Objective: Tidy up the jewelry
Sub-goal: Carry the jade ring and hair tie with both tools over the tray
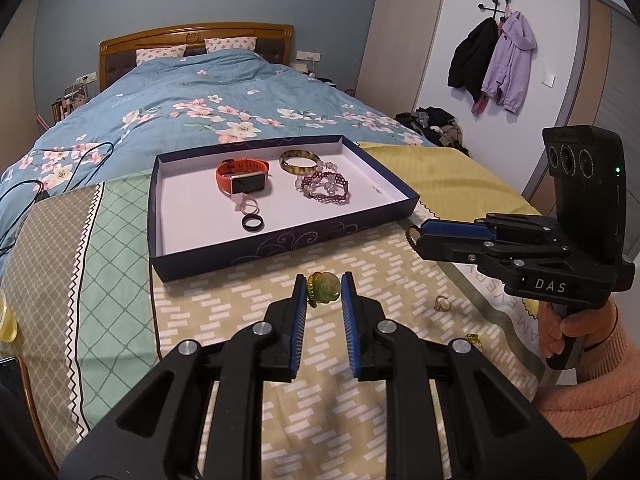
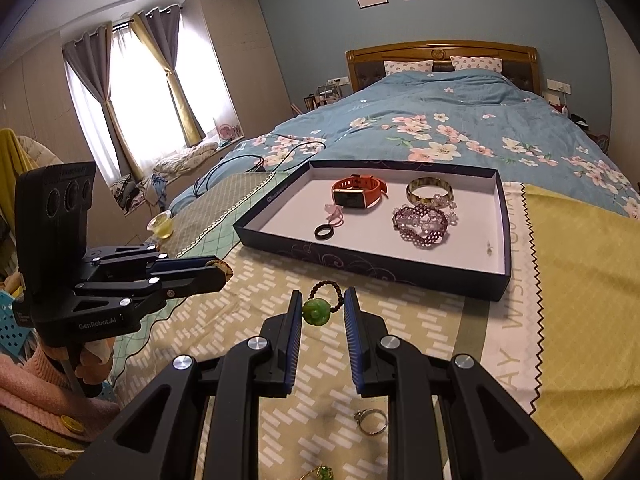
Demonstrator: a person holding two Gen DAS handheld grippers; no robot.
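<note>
Both claws narrow: our left gripper (image 1: 324, 292) pinches the green pendant (image 1: 325, 289), our right gripper (image 2: 322, 310) the beaded ring (image 2: 326, 300); light, hard, slippery, so grip the carved stones, tray (image 1: 280, 240) ahead

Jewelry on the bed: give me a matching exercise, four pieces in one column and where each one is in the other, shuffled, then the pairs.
1. orange watch
2. metal ring
3. green bead on a brown beaded loop
4. yellow-green carved bead

A. held in the left gripper
B. inside the box
C. held in the right gripper
D. on the patterned cloth, outside the box

Pairs: 1-B, 2-D, 3-C, 4-A
</note>
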